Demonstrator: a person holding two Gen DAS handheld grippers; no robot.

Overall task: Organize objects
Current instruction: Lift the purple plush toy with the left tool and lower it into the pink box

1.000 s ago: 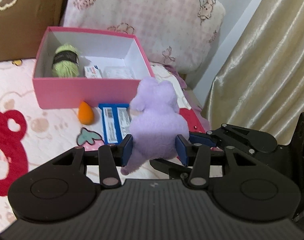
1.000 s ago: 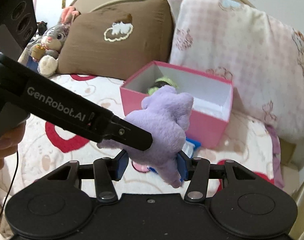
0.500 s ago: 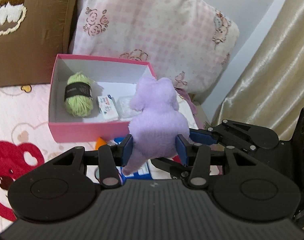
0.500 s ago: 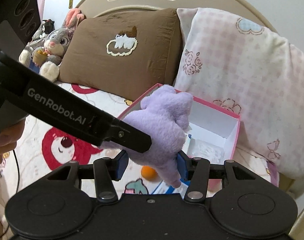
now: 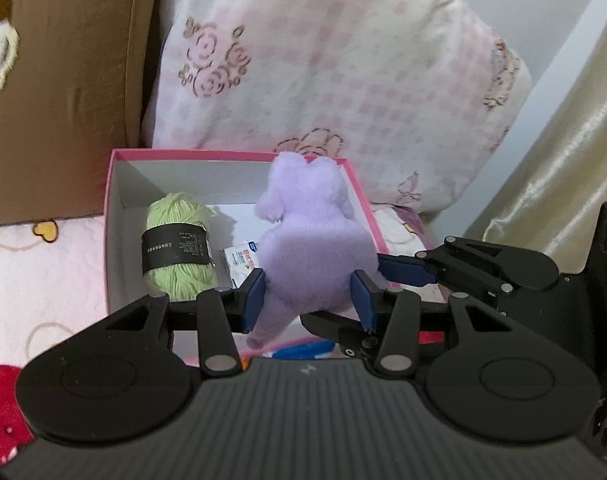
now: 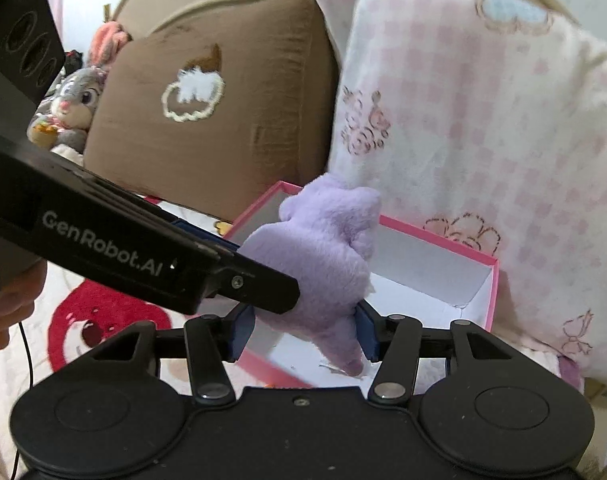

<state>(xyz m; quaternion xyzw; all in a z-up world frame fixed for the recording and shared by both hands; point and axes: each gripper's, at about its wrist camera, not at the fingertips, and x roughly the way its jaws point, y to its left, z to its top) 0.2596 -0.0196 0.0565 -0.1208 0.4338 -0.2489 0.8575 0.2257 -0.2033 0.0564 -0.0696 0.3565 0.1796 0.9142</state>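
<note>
A purple plush toy (image 5: pixel 311 248) hangs over the open pink box (image 5: pixel 191 154), held from two sides. My left gripper (image 5: pixel 308 296) is shut on its lower body, blue pads pressed into the fur. In the right wrist view my right gripper (image 6: pixel 301 332) has the same plush toy (image 6: pixel 319 256) between its pads; its jaws are opening while the fur still touches them. The left gripper's black arm (image 6: pixel 143 256) crosses that view. Inside the box lie a green yarn ball (image 5: pixel 179 248) and a small white packet (image 5: pixel 241 258). The box's right wall (image 6: pixel 494 296) shows pink.
A brown pillow (image 5: pixel 63 100) and a pink checked pillow (image 5: pixel 335 72) stand right behind the box. A beige curtain (image 5: pixel 563 140) hangs at the right. A grey bunny toy (image 6: pixel 71 108) sits far left. A blue packet (image 5: pixel 303 350) lies before the box.
Both grippers carried the plush toy forward from in front of the box to above its near wall. The orange item and blue packet slid under the grippers.
</note>
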